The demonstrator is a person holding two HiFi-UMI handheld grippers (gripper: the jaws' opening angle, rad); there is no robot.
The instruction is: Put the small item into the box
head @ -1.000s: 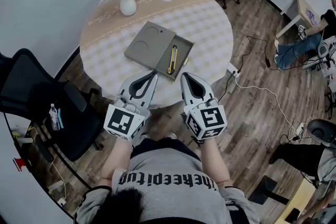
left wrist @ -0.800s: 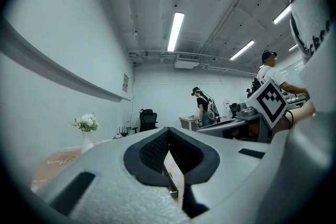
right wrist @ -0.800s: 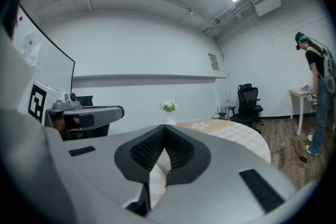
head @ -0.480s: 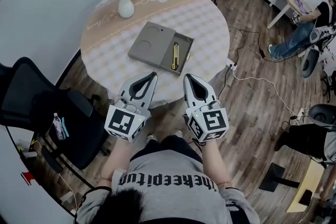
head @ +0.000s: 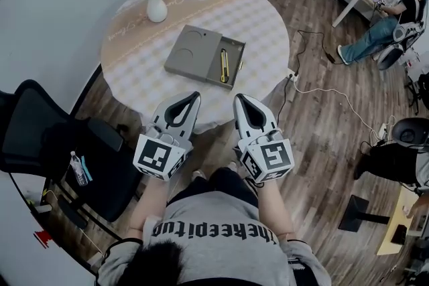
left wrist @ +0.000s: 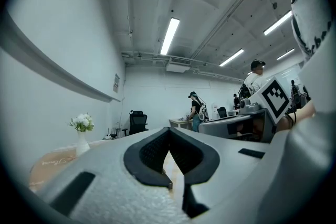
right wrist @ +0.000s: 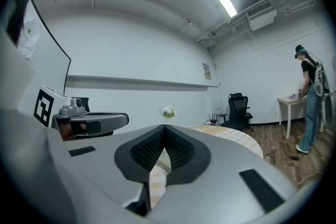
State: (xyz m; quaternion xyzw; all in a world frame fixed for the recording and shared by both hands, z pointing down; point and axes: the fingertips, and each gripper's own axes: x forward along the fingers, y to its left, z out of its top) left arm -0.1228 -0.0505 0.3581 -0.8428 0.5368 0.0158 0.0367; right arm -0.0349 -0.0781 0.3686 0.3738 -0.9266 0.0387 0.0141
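Observation:
A flat grey box [head: 194, 50] lies open in the middle of the round table [head: 261, 23] in the head view. A yellow utility knife [head: 223, 65] rests in its right compartment. A small pale item [head: 239, 65] lies on the table just right of the box. My left gripper [head: 196, 96] and right gripper [head: 237, 98] hover side by side over the table's near edge, short of the box. Both are shut with nothing between the jaws, as the left gripper view [left wrist: 169, 131] and the right gripper view [right wrist: 164, 127] confirm.
A white vase of flowers [head: 155, 5] stands at the table's far left. A black office chair [head: 47, 137] sits left of me. A white cable [head: 328, 97] runs over the wooden floor to the right, where a person [head: 379, 43] sits by a small table.
The table and box have slid slightly away from the gripper tips in the head view. Both grippers stay shut and side by side.

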